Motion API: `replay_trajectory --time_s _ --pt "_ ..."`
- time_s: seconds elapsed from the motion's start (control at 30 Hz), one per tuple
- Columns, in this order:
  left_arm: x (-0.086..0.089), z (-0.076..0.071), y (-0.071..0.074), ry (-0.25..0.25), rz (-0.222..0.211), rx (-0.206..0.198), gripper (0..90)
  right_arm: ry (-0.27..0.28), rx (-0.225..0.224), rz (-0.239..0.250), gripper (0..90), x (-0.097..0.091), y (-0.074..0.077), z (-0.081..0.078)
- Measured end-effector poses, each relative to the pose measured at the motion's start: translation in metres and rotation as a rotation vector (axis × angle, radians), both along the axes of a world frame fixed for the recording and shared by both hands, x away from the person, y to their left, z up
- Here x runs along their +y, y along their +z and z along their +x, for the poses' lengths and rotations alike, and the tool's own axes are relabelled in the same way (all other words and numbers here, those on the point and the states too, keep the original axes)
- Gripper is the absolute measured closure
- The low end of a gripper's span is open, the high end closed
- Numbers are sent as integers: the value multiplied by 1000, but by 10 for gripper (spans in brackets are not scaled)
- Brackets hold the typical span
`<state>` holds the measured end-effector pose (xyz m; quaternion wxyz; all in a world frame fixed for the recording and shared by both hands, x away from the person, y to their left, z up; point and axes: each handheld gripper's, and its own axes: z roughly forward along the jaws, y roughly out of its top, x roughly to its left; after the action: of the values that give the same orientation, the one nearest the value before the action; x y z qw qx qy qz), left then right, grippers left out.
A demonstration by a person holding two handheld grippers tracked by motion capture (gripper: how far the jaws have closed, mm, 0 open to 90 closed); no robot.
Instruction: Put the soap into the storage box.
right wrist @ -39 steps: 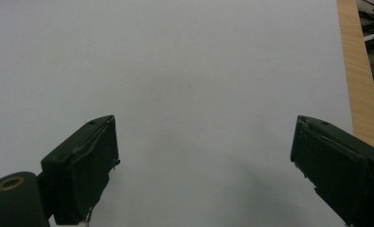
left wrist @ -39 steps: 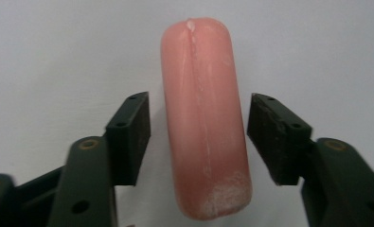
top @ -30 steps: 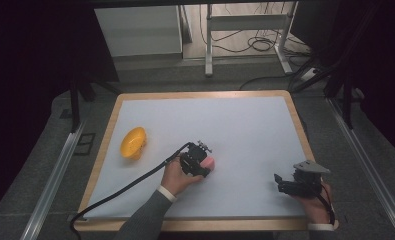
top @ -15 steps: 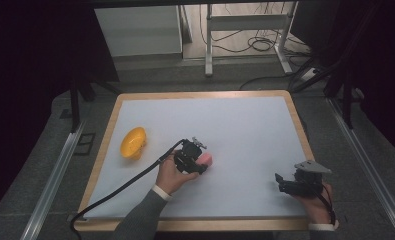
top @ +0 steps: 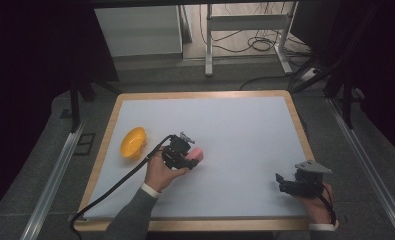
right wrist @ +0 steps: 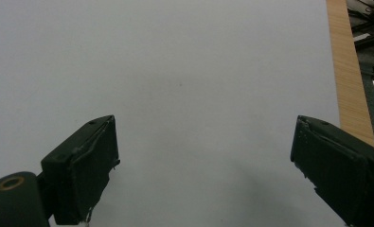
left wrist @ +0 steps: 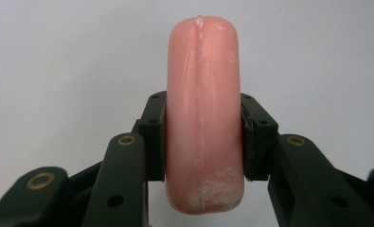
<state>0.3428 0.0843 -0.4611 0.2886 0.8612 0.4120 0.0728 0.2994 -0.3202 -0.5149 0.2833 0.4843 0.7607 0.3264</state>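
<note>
- Left tool [top: 191,158] first: in the high view it sits left of centre in the frame, a hand wrapped round its body, jaws clamped on a pink sausage [top: 197,154].
- The left gripper view shows the grip close up: left tool [left wrist: 203,142] has a pad on each flank of the sausage [left wrist: 203,113], pressing at about mid-length.
- Long axis here runs straight up the frame, in line with the jaws. One rounded end points to the top edge, well past the pads; the other hangs toward the bottom edge between the jaw arms.
- A pale seam runs along that long axis, and there is a whitish scuffed patch near the lower end.
- In the high view the sausage shows as a short pink stub poking out on the tool's right side, toward the middle of the worktop [top: 235,125].
- Whether it touches the sheet, I cannot tell.
- The tool's black cable trails off to the lower left, over the wooden rim.
- Just left of that, near the left border of the worktop, lies a yellow bowl [top: 133,142], apart from the tool.
- Over to the lower right: the right tool [top: 281,180], held low near the front edge.
- Its own view has the right tool [right wrist: 203,156] with jaws spread wide and bare worktop between them.
</note>
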Motion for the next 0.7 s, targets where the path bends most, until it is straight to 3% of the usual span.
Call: replay_trajectory --time_s 0.7 --pt "26 -1 14 39 -24 -37 602 -3 2 -1 83 -2 -1 0"
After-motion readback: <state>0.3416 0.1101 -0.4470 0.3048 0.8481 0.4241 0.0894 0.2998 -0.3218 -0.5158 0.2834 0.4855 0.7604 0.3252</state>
